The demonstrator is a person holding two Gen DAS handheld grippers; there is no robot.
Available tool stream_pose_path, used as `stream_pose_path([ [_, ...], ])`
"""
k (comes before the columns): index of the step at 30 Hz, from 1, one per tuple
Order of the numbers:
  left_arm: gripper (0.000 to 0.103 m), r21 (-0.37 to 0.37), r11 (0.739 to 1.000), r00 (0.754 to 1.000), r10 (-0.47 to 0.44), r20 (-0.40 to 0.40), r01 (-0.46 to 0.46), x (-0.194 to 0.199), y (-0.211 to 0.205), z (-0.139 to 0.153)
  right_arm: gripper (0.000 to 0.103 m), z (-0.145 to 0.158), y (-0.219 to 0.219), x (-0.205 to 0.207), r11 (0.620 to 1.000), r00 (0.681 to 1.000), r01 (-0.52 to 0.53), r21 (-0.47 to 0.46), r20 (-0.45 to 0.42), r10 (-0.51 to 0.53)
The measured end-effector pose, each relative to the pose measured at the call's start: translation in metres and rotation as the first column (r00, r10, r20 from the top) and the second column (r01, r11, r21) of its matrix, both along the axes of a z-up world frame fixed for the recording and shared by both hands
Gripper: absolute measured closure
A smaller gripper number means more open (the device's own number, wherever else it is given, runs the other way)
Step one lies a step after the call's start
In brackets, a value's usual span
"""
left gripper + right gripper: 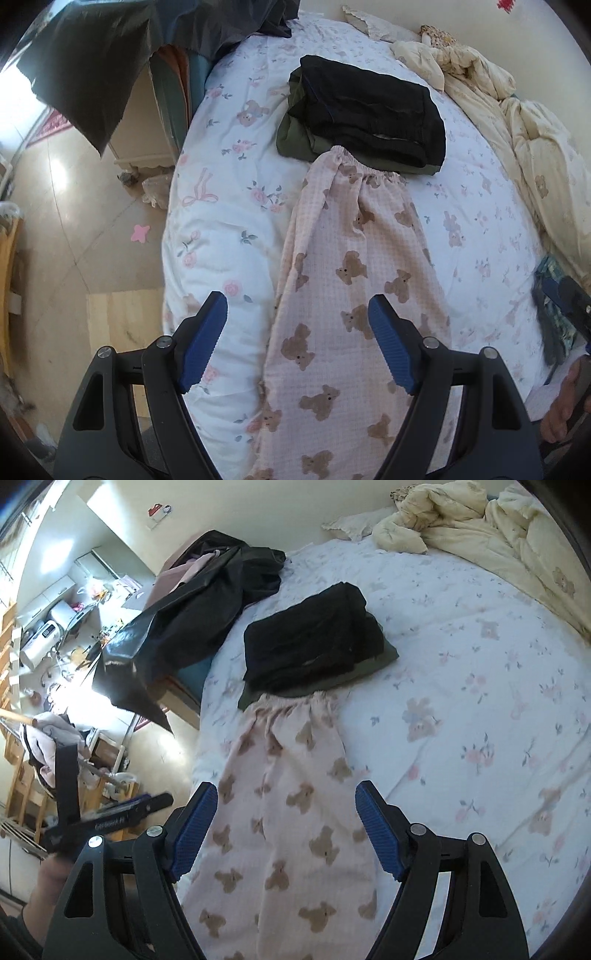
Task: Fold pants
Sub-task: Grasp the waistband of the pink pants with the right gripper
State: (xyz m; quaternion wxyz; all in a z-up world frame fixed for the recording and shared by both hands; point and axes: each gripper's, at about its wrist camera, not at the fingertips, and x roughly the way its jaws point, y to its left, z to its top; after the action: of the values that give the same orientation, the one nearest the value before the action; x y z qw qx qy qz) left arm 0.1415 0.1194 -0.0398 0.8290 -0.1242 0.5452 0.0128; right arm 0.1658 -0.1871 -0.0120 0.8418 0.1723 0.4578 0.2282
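Left gripper point(297, 341) over the near end of the bed point(229, 206), fingers point(203, 339) spread, nothing between the pads. Pink bear-print pants point(354, 295) lie flat lengthwise on the floral sheet, elastic waistband at the far end, touching a folded stack: black garment point(373, 114) on top of an olive garment point(295, 140). Right gripper point(286, 834) above the same pants point(291, 812), fingers point(376, 830) spread and empty. Cream duvet point(480, 528) bunched at far right.
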Motion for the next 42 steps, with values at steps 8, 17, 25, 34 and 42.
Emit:
stream_pose_path([
  [8,0.027,0.089,0.995,0.999,-0.049,0.004,0.048,0.008,-0.017,-0.007,0.024,-0.017,0.001,0.023,1.0,1.0,-0.019,0.013,-0.018,0.02],
  [17,0.027,0.173,0.985,1.0,0.004,0.009,-0.005,0.036,0.0,-0.015,0.024,-0.043,-0.005,0.044,0.998,0.998,-0.058,-0.001,-0.037,0.058],
  [25,0.027,0.098,0.991,0.993,0.088,0.078,-0.095,0.079,0.027,-0.02,0.024,-0.054,-0.008,0.079,1.0,0.998,-0.028,0.011,-0.061,0.029],
  [34,0.027,0.01,0.999,0.999,0.034,-0.003,-0.034,0.114,0.018,-0.066,0.038,-0.08,0.015,0.131,0.992,0.985,-0.116,-0.058,-0.132,0.108],
  [42,0.029,-0.171,0.985,0.987,-0.025,-0.16,-0.003,0.173,0.007,-0.111,0.038,-0.139,0.027,0.188,0.995,0.959,-0.07,0.069,-0.27,0.086],
])
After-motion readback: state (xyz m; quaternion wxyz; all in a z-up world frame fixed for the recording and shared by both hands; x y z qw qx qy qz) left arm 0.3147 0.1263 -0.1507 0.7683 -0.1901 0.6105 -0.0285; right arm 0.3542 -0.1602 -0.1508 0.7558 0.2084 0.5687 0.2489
